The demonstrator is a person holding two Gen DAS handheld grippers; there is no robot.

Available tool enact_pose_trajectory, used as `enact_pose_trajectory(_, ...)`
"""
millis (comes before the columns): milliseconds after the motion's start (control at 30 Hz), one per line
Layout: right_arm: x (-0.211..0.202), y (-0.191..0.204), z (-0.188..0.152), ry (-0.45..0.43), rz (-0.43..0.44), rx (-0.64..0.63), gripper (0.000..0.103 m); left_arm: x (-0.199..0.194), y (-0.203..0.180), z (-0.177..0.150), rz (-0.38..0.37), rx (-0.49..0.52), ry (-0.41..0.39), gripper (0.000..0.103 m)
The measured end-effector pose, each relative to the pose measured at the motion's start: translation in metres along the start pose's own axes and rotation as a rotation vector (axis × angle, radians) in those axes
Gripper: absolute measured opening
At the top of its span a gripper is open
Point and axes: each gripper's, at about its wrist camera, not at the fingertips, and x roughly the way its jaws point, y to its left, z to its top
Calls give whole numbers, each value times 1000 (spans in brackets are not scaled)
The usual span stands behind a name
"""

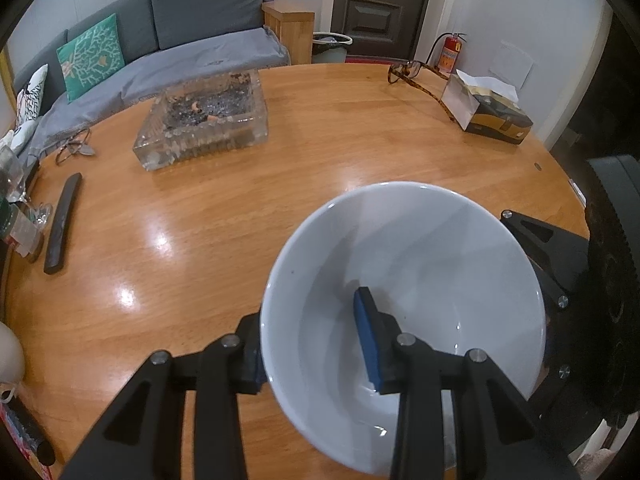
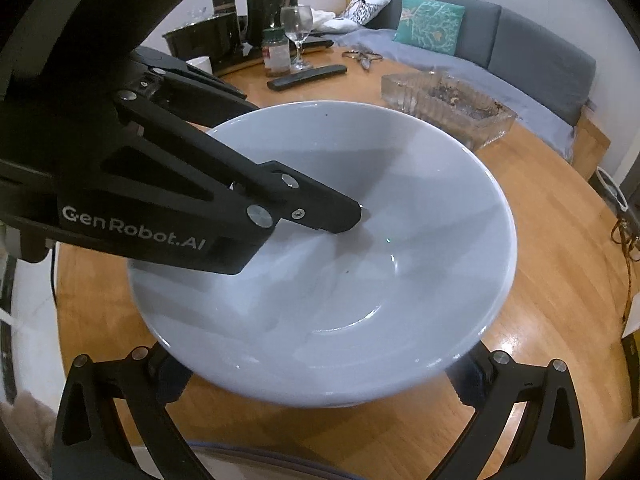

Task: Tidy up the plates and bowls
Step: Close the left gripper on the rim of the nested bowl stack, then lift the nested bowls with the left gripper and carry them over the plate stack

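1. A white bowl (image 1: pixel 404 320) sits over the near part of the round wooden tabletop (image 1: pixel 224 216), close to its edge.
2. The left tongs (image 1: pixel 316 344) pinch the bowl's wall: one finger with a blue pad (image 1: pixel 366 336) lies inside the bowl, the other presses on the outside of the rim.
3. From the right wrist view, the same bowl (image 2: pixel 340 264) fills the middle, with the left tongs (image 2: pixel 344 220) reaching in from the left and one black finger resting on the inner wall.
4. The right tongs (image 2: pixel 320 380) stand spread wide, one finger on each side of the bowl's near edge; whether their pads touch it I cannot tell.
5. Farther back on the tabletop lie a glass ashtray (image 1: pixel 204 124), a dark remote (image 1: pixel 62 224), a tissue box (image 1: pixel 490 110) and a pair of glasses (image 1: pixel 408 70).
6. A wine glass (image 2: pixel 298 32) and a jar (image 2: pixel 276 54) stand near the far edge, in front of a grey sofa (image 2: pixel 500 28).
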Motion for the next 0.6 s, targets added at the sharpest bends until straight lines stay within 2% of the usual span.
enact_pose_trajectory(200, -7, 1, 2, -39, -1, -3, 101, -3, 9, 1, -37, -47, -21, 33)
enact_pose_trajectory(600, -27, 4, 3, -97, -27, -8, 101, -25, -5, 9, 2, -5, -57, 33)
